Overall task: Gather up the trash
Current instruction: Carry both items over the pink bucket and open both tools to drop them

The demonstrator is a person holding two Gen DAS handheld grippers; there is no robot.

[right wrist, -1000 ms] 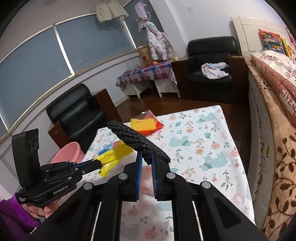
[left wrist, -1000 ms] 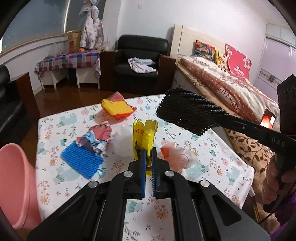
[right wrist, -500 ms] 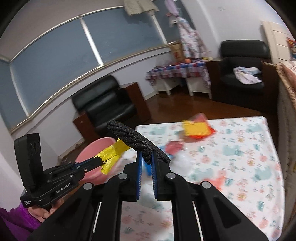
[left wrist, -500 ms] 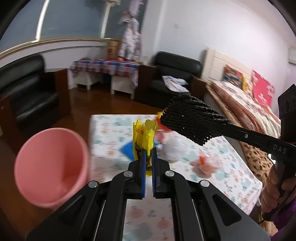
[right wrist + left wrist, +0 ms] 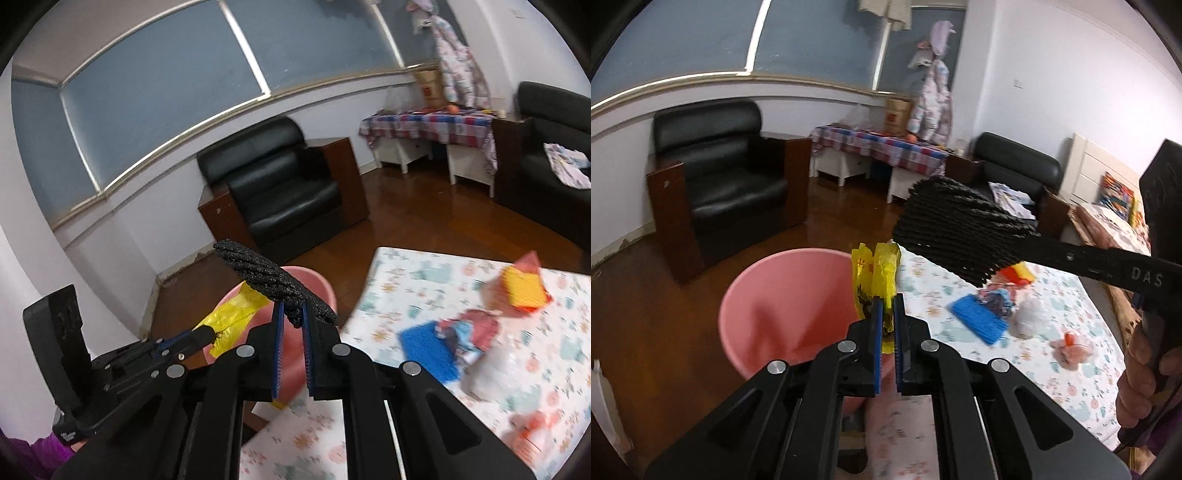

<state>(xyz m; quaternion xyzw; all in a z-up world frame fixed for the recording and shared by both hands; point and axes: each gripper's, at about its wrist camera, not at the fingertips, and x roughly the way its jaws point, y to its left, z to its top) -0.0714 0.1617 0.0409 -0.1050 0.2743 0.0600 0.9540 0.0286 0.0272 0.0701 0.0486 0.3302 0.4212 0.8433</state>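
Your left tool (image 5: 886, 314) pinches the yellow wrapper (image 5: 877, 273), your right tool (image 5: 293, 321) pinches black foam (image 5: 273, 284). Next, let go over the pink bin (image 5: 783, 295).

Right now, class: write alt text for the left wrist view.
The left gripper holds a yellow wrapper over a pink bin. The right gripper's black foam net hangs beside it, with more trash left on the floral table.

One pink bin (image 5: 783, 295), two black armchairs (image 5: 720, 177), two tongs (image 5: 886, 314), one floral table (image 5: 1052, 332).
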